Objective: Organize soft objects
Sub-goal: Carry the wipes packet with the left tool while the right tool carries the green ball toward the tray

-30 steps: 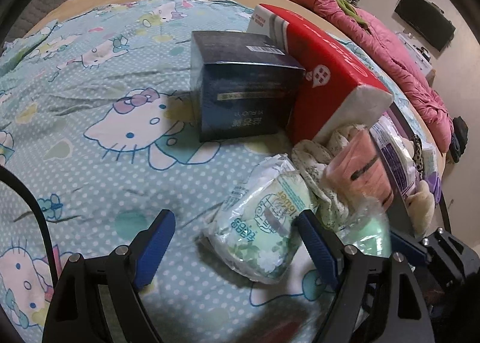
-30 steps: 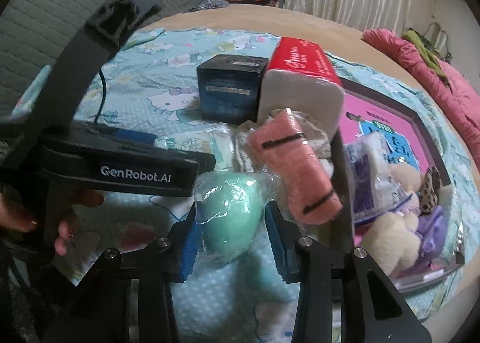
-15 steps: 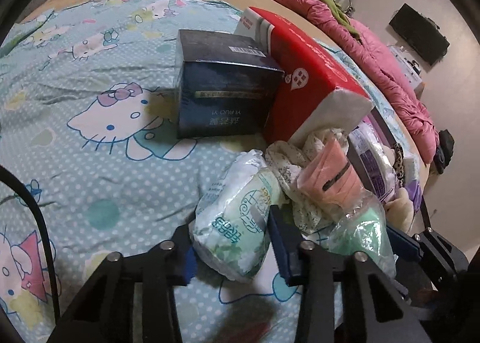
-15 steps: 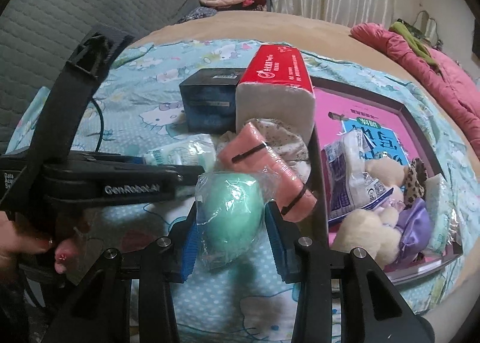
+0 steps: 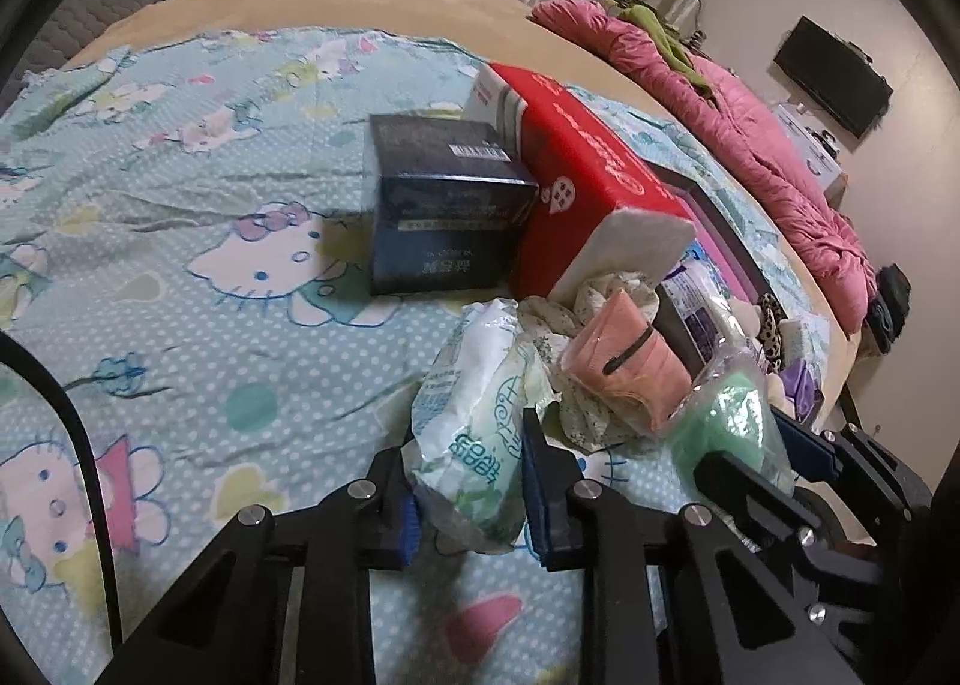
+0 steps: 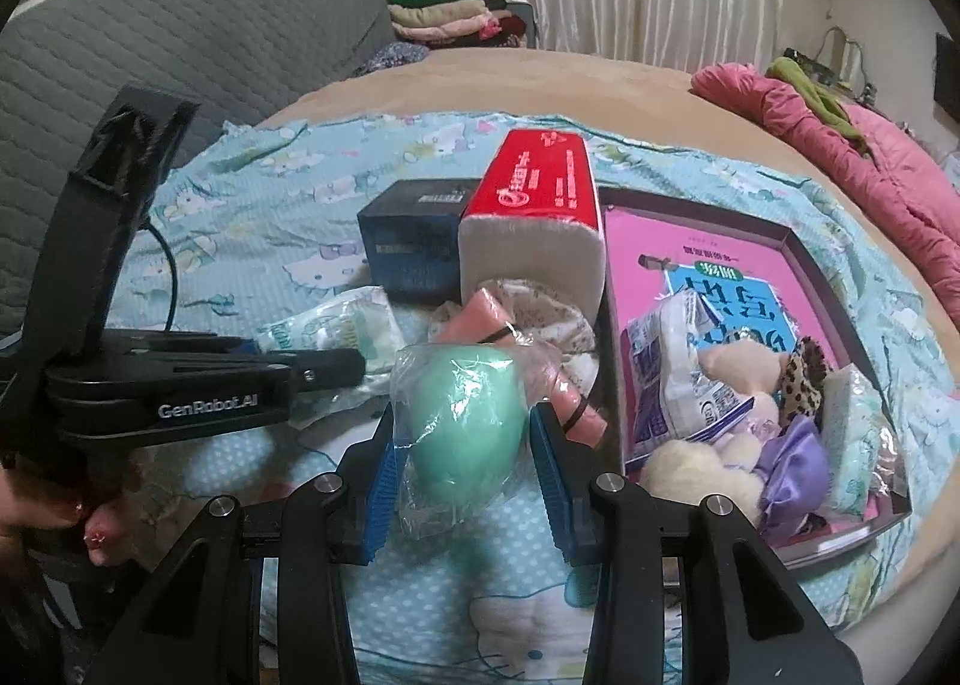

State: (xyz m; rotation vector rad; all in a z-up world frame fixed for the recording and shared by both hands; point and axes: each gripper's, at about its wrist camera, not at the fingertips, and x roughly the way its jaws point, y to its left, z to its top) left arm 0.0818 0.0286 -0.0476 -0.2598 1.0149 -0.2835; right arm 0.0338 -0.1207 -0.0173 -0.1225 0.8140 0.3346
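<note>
A white-and-green tissue packet [image 5: 474, 397] sits between the blue pads of my left gripper [image 5: 471, 481], whose jaws are closing and press on its sides. In the right wrist view my right gripper [image 6: 462, 457] is shut on a mint-green egg-shaped sponge [image 6: 462, 415] in clear wrap, held just above the sheet. Behind both lie a pink roll [image 5: 624, 373] bound with black bands and a floral cloth [image 5: 552, 319]. The left gripper [image 6: 324, 367] with the packet [image 6: 336, 325] shows at the left of the right wrist view.
A dark box tray [image 6: 780, 241] with a pink floor at the right holds plush pieces, a purple bow and wrapped packs. A red tissue pack [image 5: 576, 175] and a dark blue box [image 5: 444, 217] stand behind. A pink duvet [image 5: 780, 145] lies along the far bed edge.
My left gripper's jaws came together from wide apart onto the tissue packet and rose a little. My right gripper rose slightly with the green sponge still in it.
</note>
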